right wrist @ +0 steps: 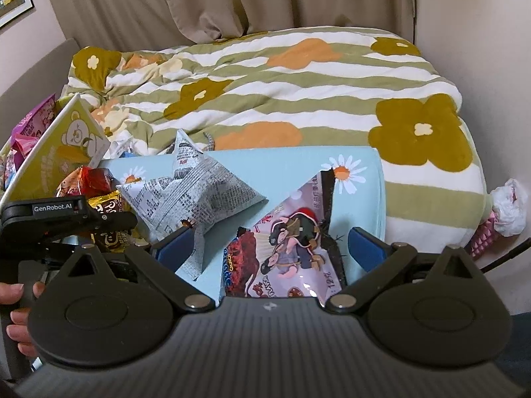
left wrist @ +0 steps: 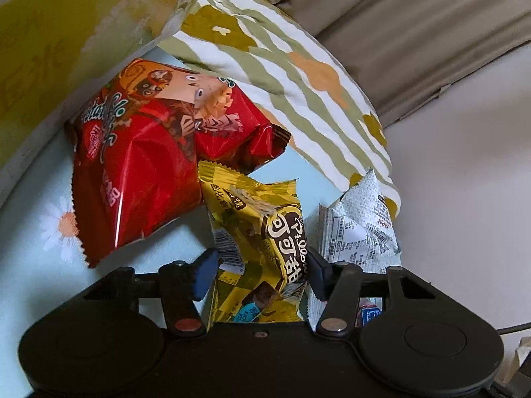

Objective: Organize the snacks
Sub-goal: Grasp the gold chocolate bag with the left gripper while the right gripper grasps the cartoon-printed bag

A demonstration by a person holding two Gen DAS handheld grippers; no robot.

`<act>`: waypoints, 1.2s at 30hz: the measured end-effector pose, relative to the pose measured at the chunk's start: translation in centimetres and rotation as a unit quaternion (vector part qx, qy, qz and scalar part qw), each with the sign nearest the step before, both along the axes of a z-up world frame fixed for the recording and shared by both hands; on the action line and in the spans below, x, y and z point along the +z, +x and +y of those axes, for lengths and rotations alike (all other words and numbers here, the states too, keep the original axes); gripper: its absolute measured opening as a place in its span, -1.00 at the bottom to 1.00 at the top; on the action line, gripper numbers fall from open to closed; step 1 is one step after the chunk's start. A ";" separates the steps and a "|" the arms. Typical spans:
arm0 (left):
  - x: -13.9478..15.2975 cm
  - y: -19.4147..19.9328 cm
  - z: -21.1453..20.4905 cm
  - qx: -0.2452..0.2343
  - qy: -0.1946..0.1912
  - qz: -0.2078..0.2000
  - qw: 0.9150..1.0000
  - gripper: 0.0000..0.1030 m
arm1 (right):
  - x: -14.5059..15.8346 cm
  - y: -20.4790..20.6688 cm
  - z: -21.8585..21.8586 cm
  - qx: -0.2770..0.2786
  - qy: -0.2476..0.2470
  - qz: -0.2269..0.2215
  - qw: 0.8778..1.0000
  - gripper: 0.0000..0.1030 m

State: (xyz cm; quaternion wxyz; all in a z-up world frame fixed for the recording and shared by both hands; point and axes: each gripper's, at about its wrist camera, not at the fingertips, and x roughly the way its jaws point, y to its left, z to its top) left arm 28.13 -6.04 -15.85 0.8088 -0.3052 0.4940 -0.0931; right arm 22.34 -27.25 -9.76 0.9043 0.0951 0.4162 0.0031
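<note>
My left gripper (left wrist: pixel 260 267) is shut on a yellow cocoa snack packet (left wrist: pixel 255 229), pinched between its blue pads on the light blue cloth (left wrist: pixel 30 265). A red snack bag (left wrist: pixel 139 152) lies just beyond it and a white printed packet (left wrist: pixel 358 232) lies to its right. My right gripper (right wrist: pixel 270 248) is open, its fingers straddling a pale pink snack bag (right wrist: pixel 292 242) with cartoon figures. The white printed packet (right wrist: pixel 199 195) touches its left pad. The left gripper (right wrist: pixel 66 222) with the yellow packet (right wrist: pixel 109 219) shows at the left of the right wrist view.
A yellow-green carton (right wrist: pixel 56 152) stands at the left, also in the left wrist view (left wrist: pixel 66 49). More snack bags (right wrist: pixel 30 126) lie behind it. A striped flower quilt (right wrist: pixel 298 99) covers the bed behind the cloth. Beige curtains (right wrist: pixel 232 0) and a wall close in.
</note>
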 end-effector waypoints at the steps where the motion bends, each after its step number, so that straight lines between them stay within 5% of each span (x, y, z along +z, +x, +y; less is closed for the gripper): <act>1: 0.0 0.0 0.0 -0.002 0.000 0.000 1.000 0.13 | -0.2 0.1 0.1 0.002 -0.004 0.003 1.000 1.00; 10: 1.2 -1.9 -1.0 -0.042 0.049 -0.023 0.998 -0.05 | -1.5 0.5 0.4 0.007 -0.024 0.017 1.000 1.00; 22: 2.1 -4.1 -1.6 -0.058 0.058 -0.029 0.996 -0.11 | -2.8 0.7 0.6 0.021 -0.030 0.030 0.999 1.00; 24: 2.3 -4.3 -1.7 -0.059 0.062 -0.033 0.996 -0.12 | -3.2 0.6 0.6 0.028 -0.021 0.039 0.999 0.75; 36: 4.2 -6.8 -1.8 -0.058 0.059 -0.063 0.995 -0.16 | -1.3 -2.6 0.5 0.025 -0.007 0.031 0.999 0.52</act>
